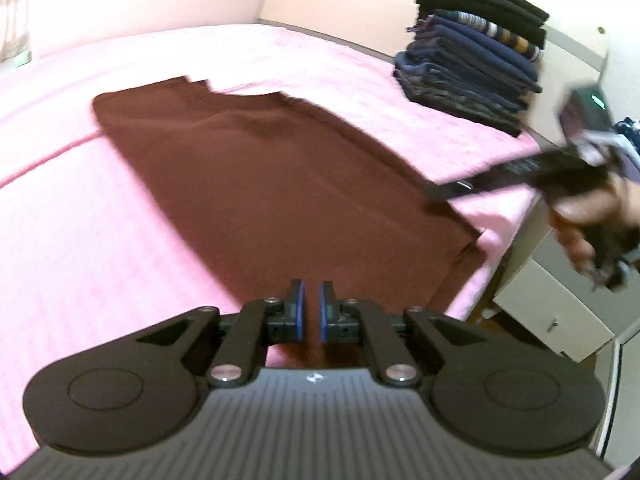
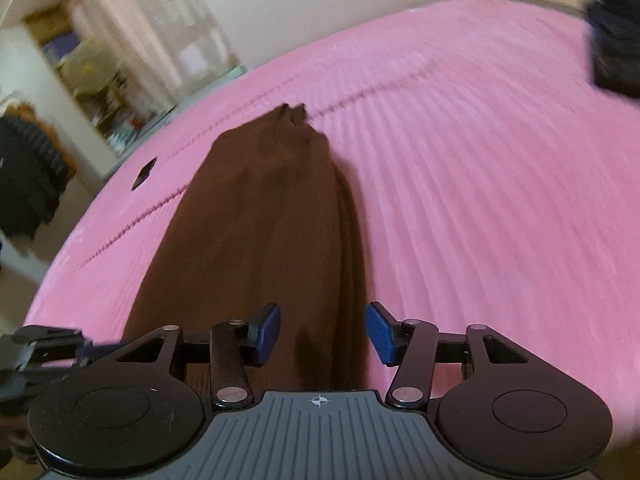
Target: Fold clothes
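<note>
A dark brown garment (image 1: 280,188) lies flat on the pink bed (image 1: 80,240), folded into a long strip. My left gripper (image 1: 311,312) hovers over its near end with the jaws almost closed, a narrow gap between the blue pads, holding nothing. In the right wrist view the same garment (image 2: 264,232) stretches away from me. My right gripper (image 2: 323,334) is open above its near end, blue pads wide apart, empty. The right gripper also shows in the left wrist view (image 1: 448,190), blurred, at the garment's right edge.
A tall stack of folded dark clothes (image 1: 476,64) stands at the bed's far right corner. A white cabinet (image 1: 556,316) stands beside the bed's right edge. In the right wrist view a small black object (image 2: 143,174) lies on the bed's left side.
</note>
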`<state>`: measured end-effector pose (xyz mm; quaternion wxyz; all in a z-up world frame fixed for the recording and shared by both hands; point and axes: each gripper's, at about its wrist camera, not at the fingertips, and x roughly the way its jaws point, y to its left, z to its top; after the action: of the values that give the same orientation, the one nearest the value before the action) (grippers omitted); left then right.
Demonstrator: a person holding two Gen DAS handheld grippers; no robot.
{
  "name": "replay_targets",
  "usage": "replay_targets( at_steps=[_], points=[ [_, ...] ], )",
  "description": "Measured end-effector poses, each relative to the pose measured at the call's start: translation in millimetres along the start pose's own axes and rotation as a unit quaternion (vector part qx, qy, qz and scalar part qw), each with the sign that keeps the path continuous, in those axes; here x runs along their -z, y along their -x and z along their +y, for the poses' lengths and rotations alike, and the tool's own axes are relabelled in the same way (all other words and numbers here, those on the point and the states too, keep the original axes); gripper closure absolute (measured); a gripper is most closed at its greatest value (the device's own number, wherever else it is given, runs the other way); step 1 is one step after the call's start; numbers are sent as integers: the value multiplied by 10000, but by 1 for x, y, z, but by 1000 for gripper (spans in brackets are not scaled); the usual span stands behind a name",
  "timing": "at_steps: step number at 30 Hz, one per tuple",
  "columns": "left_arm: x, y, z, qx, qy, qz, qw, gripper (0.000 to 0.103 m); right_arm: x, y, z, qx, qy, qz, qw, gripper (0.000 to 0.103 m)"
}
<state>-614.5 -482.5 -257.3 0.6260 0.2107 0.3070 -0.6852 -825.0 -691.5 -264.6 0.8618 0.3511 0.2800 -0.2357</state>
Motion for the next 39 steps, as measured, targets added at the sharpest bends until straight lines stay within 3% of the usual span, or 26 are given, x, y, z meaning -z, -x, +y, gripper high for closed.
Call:
replay_targets(
  at_steps=[3, 5, 6, 7, 8, 12, 15, 17, 23, 25, 26, 30, 32, 36, 39],
  points=[
    [5, 19, 5, -34, -164, -136, 9998, 94, 13, 11, 7, -28, -97, -70, 9999, 51],
    [9, 27, -1, -77, -400, -208, 9990, 80, 14, 12, 15, -78, -68, -22, 9999, 53],
    [10, 28, -4, -103, -534, -237, 9982, 75, 15, 11, 19, -76, -10, 33, 10000, 65],
    [13, 30, -7, -95, -625, -257, 9977, 75, 15, 11, 22, -75, 49, 89, 9999, 83],
    [15, 31, -10, -86, -713, -276, 9970, 75, 15, 11, 25, -22, 87, 137, 9999, 90],
    [24, 40, -22, -152, -1179, -330, 9924, 74, 17, 14, 32, 242, 151, 304, 9991, 94],
    [32, 45, -30, -131, -1509, -394, 9877, 65, 25, 14, 26, 319, 23, 388, 9987, 94],
    [36, 41, -32, -112, -1624, -309, 9862, 64, 29, 15, 22, 370, -62, 444, 9983, 94],
    [36, 39, -31, -87, -1799, -273, 9833, 64, 36, 22, 24, 418, -108, 220, 9988, 90],
    [34, 44, -27, -82, -1826, -324, 9826, 63, 38, 31, 35, 444, 129, 56, 9989, 52],
    [34, 47, -24, -90, -1864, -351, 9818, 61, 39, 35, 41, 458, 247, -27, 9986, 47],
    [26, 48, -13, -288, -2007, -369, 9785, 61, 43, 45, 67, 161, 611, -329, 9975, 46],
    [17, 43, -5, -210, -1838, -434, 9818, 61, 44, 37, 77, -96, 659, -350, 9972, 46],
    [6, 19, 9, 59, -1374, -191, 9903, 61, 45, 9, 76, -152, 646, 47, 9978, 46],
    [12, 6, 14, 96, -1372, 54, 9905, 61, 46, -11, 70, -86, 603, 402, 9973, 46]
  ],
)
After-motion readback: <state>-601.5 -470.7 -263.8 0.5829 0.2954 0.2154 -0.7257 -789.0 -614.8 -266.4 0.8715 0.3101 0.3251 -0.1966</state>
